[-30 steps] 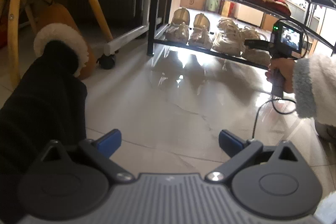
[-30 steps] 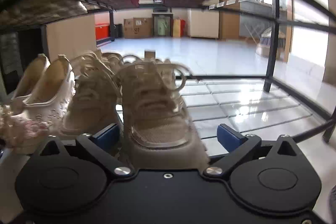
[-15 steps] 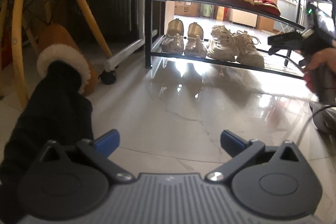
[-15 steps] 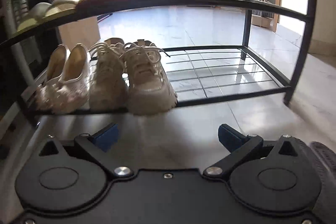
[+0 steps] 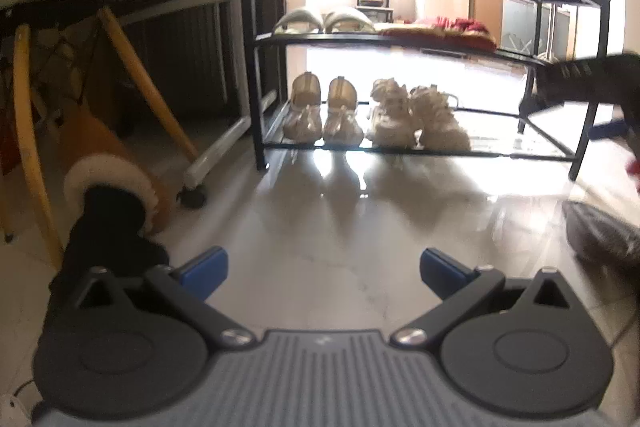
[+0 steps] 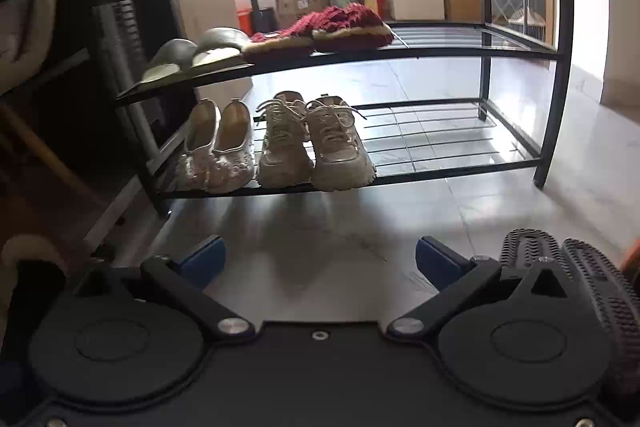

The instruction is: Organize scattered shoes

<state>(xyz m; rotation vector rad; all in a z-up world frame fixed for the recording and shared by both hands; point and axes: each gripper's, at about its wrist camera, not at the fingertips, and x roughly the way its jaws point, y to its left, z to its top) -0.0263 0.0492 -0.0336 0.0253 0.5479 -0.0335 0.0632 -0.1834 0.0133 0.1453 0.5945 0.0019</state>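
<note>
A black shoe rack (image 6: 556, 115) (image 5: 256, 99) stands ahead. On its bottom shelf sit a pair of beige flats (image 6: 218, 147) (image 5: 322, 111) and a pair of cream sneakers (image 6: 316, 143) (image 5: 418, 117). The middle shelf holds grey slippers (image 6: 196, 53) and red slippers (image 6: 332, 27). A pair of dark ribbed shoes (image 6: 588, 279) lies on the floor at my right; one shows in the left view (image 5: 600, 231). My left gripper (image 5: 322, 269) and right gripper (image 6: 318, 261) are both open and empty, above the floor, back from the rack.
A chair with yellow wooden legs (image 5: 136, 75) stands left of the rack. A brown fur-lined boot (image 5: 108, 167) lies under it. A white rail on a caster (image 5: 196, 195) runs beside the rack. The right half of the bottom shelf (image 6: 440, 143) is bare. The floor is glossy tile.
My right gripper has pulled back from the cream sneakers, out of the rack and upward. My left gripper has also drawn back, so the whole rack now shows.
</note>
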